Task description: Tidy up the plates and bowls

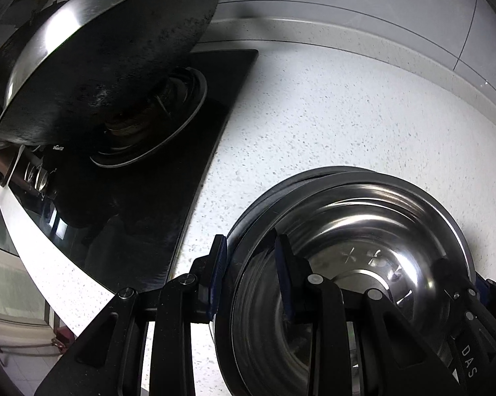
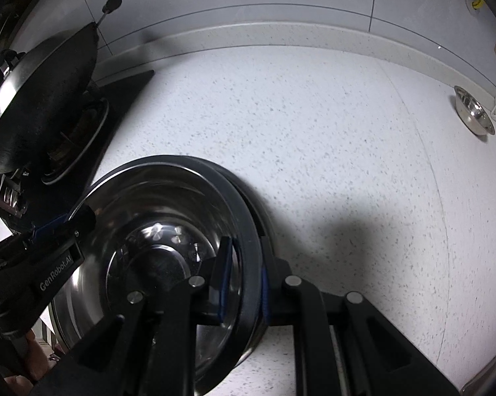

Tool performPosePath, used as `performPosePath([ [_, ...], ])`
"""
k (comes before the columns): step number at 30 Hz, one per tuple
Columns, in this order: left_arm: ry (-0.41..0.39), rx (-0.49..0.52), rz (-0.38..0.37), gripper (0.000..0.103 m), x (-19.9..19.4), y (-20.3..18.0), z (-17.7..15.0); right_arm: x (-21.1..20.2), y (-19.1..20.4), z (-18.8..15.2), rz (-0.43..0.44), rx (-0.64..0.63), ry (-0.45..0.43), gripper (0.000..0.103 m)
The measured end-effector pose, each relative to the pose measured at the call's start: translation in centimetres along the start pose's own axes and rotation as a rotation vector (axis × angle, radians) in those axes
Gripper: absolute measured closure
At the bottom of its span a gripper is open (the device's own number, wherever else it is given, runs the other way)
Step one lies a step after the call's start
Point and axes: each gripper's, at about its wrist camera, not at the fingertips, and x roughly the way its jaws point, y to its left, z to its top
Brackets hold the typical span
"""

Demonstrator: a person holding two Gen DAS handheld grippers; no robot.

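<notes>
Surface: speckled white counter [image 2: 314,138], stove [image 1: 168,198] left.
Bowls: steel stack [image 1: 363,247] on counter.
Left gripper [image 1: 251,277]: clamped on left rim.
Right gripper [image 2: 244,277]: clamped on right rim.

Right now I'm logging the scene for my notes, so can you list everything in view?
Large stainless steel bowl: one, silver, near counter edge, both grippers on its rim.
Small stainless steel bowl: one, silver, far right by wall.
Black wok: one, on stove burner, left.
Black glass stove: one, left.
White speckled countertop: one.
Grey tiled wall: behind.
Left gripper: black, blue pads, straddling bowl's left rim.
Right gripper: black, straddling right rim.
</notes>
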Motion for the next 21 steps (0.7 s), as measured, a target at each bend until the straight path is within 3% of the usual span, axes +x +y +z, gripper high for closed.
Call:
performPosePath([
  [8, -0.019, -0.002, 0.007, 0.077, 0.1, 0.3, 0.4, 0.6, -0.6, 0.0, 0.061, 0.019, 0.026, 0.086],
  [11, -0.031, -0.017, 0.010, 0.077, -0.2, 0.6, 0.6, 0.0, -0.9, 0.1, 0.095, 0.008, 0.017, 0.079],
  [16, -0.058, -0.035, -0.009, 0.077, -1.7, 0.5, 1.8, -2.2, -1.6, 0.8, 0.124, 0.003, -0.035, 0.075],
  [21, -0.081, -0.031, -0.078, 0.077, -3.7, -1.9, 4.1, -4.7, -4.7, 2.4, 0.124, 0.052, -0.103, 0.075],
])
